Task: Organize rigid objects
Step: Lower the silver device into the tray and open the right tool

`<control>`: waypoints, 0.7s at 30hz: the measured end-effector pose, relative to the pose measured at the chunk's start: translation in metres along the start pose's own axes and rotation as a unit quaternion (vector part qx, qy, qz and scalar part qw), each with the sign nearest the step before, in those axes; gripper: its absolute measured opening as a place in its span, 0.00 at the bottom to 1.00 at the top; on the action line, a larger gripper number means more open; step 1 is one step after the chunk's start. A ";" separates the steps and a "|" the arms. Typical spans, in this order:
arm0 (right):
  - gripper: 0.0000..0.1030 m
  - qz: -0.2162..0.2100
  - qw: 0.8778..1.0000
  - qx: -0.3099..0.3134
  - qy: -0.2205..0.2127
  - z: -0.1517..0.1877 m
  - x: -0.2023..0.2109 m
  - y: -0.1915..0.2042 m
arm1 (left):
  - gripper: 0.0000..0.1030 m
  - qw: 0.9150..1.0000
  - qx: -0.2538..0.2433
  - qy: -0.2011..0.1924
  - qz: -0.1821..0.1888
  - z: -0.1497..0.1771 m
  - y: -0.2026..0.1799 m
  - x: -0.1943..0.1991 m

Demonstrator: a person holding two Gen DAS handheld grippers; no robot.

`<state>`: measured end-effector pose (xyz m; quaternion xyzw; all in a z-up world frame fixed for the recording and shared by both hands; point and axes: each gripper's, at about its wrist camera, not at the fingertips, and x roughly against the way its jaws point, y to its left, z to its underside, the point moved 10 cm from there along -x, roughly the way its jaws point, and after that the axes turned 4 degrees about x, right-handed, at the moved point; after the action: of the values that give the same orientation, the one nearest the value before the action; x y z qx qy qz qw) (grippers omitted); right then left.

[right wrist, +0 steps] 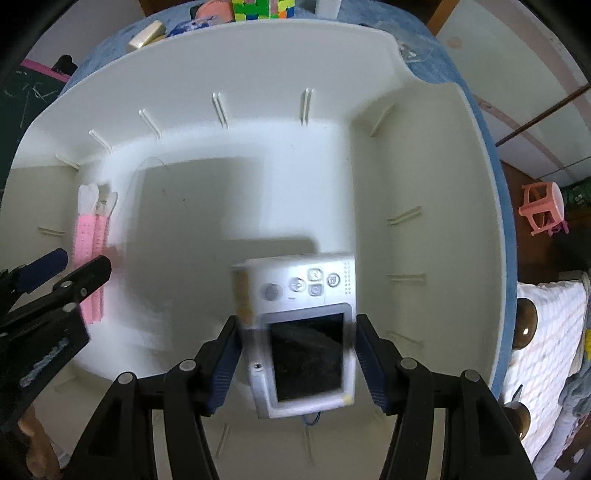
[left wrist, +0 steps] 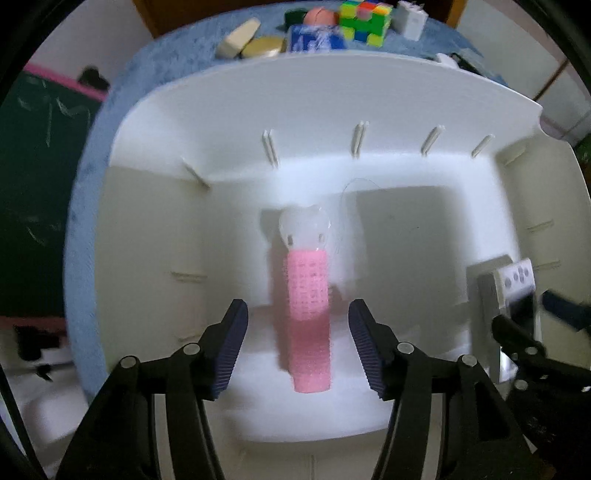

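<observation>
A pink hair roller (left wrist: 308, 314) with a clear clip end lies on the floor of a white plastic bin (left wrist: 332, 92). My left gripper (left wrist: 298, 306) points down over it, open. Its ribbed pads stand apart from the roller on both sides. In the right wrist view a silver compact camera (right wrist: 306, 332), blurred, sits screen-up between the fingers of my right gripper (right wrist: 297, 321). Those jaws look slightly wider than the camera body, which rests low in the bin (right wrist: 258, 55). The roller (right wrist: 86, 236) and the left gripper (right wrist: 66, 269) show at the left there.
The bin stands on a blue fuzzy cloth (left wrist: 147, 81). Behind its far wall lie a multicoloured puzzle cube (left wrist: 365, 18), a white block (left wrist: 240, 37), a round gold tin (left wrist: 264, 48), a blue packet (left wrist: 314, 37) and a white plug (left wrist: 410, 18). A pink stool (right wrist: 543, 210) stands on the floor.
</observation>
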<state>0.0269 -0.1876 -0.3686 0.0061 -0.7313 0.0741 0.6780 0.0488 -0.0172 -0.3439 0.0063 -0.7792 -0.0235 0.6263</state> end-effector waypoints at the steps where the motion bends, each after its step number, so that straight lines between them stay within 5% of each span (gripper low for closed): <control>1: 0.66 0.001 1.000 0.000 -0.014 -0.002 0.007 -0.002 | 0.59 1.000 -0.004 -0.008 0.004 -0.001 -0.002 0.004; 5: 0.76 0.008 0.999 0.003 -0.041 -0.006 0.029 -0.005 | 0.59 1.000 0.004 -0.015 0.022 0.001 -0.003 0.015; 21: 0.76 -0.032 0.993 -0.006 -0.111 -0.008 0.093 -0.023 | 0.59 0.997 0.039 -0.063 0.021 -0.031 0.014 0.083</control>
<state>0.0302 -0.2010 -0.2736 0.0335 -0.8021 0.0466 0.5945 0.0615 -0.0070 -0.2556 0.0126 -0.8171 0.0200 0.5760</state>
